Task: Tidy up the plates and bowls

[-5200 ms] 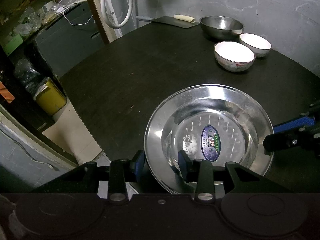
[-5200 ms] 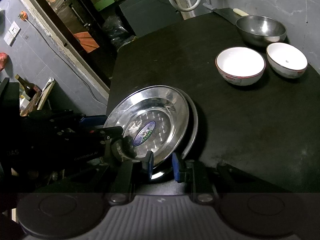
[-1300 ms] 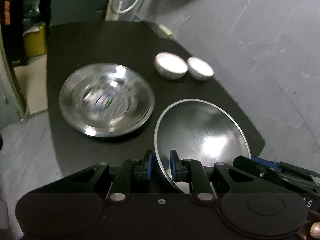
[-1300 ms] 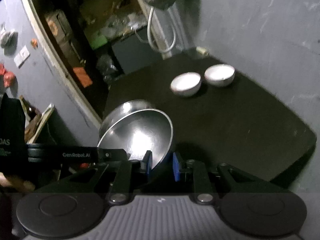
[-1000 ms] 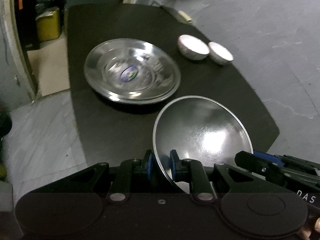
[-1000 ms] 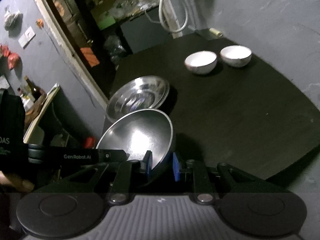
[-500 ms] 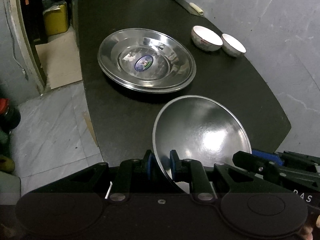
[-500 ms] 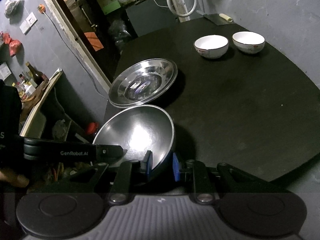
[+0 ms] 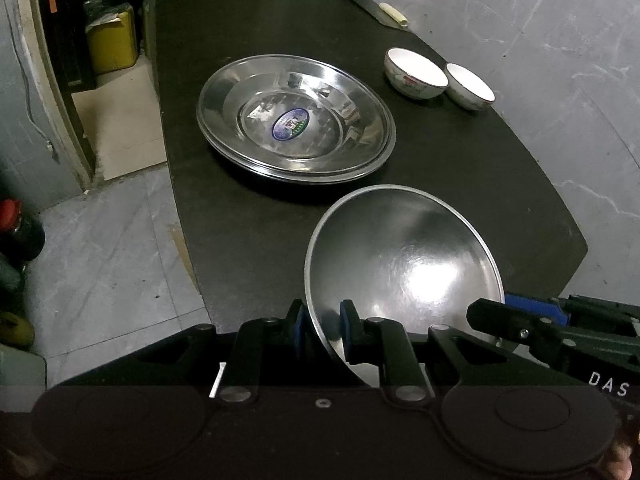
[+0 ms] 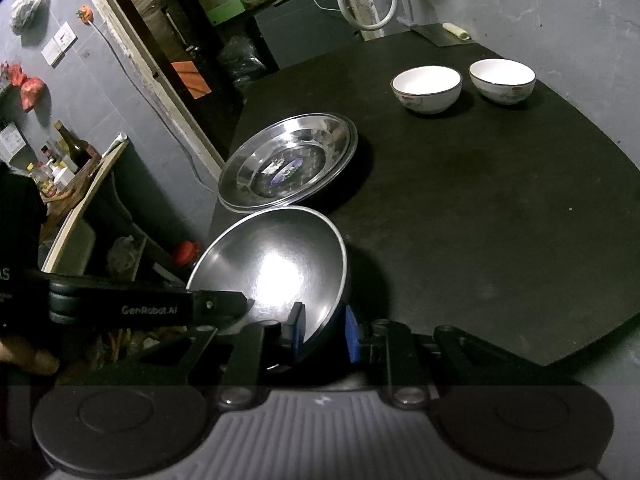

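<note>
Both grippers hold one steel bowl by its rim, above the near end of the black table. My left gripper is shut on its near rim. My right gripper is shut on the opposite rim of the steel bowl. The right gripper also shows in the left wrist view. Stacked steel plates with an oval sticker lie mid-table; they also show in the right wrist view. Two white bowls stand side by side beyond them.
A cleaver with a pale handle lies at the table's far end. A yellow container stands on the floor at left. Bottles on a shelf and an orange-capped jar sit left of the table. A grey wall bounds the right.
Both grippers, holding the steel bowl, have come down and nearer to the table. The plates and white bowls appear larger and sharper. The grip on the bowl is unchanged.
</note>
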The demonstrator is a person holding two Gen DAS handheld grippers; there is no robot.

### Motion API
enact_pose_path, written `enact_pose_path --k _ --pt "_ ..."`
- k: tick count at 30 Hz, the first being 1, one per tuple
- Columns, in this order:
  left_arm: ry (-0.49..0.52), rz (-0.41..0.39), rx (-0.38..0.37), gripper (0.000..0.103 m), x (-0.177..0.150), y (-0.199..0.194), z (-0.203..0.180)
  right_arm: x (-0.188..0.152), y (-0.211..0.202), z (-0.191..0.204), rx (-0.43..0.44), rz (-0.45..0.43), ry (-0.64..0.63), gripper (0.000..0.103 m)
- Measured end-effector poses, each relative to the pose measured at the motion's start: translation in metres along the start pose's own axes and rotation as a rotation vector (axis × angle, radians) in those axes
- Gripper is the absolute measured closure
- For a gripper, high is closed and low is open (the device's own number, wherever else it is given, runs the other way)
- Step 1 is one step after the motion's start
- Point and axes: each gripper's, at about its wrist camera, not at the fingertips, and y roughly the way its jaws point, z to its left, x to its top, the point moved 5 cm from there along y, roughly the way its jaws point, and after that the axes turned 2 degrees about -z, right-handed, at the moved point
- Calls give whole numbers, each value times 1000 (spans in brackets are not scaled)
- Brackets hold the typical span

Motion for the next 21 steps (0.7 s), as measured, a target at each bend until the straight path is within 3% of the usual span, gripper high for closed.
enact_pose_path --k 8,11,13,15,18,21 --pt "-28 -60 16 53 1 -21 18 2 -7 0 -17 -34 -10 68" --pt "-36 -98 24 36 5 -30 22 4 -10 -2 -24 -51 -13 58" --pt "-42 -130 30 23 9 -35 24 6 -12 -2 -29 -64 -16 45" --pt "-54 -159 31 4 14 -39 25 9 -15 -3 -34 -78 -19 34" --pt "-105 -188 17 1 22 -41 28 13 -18 -6 -48 -97 -22 17" --pt "-154 -172 -1 1 34 -37 31 18 -18 -12 -51 -109 -20 8"
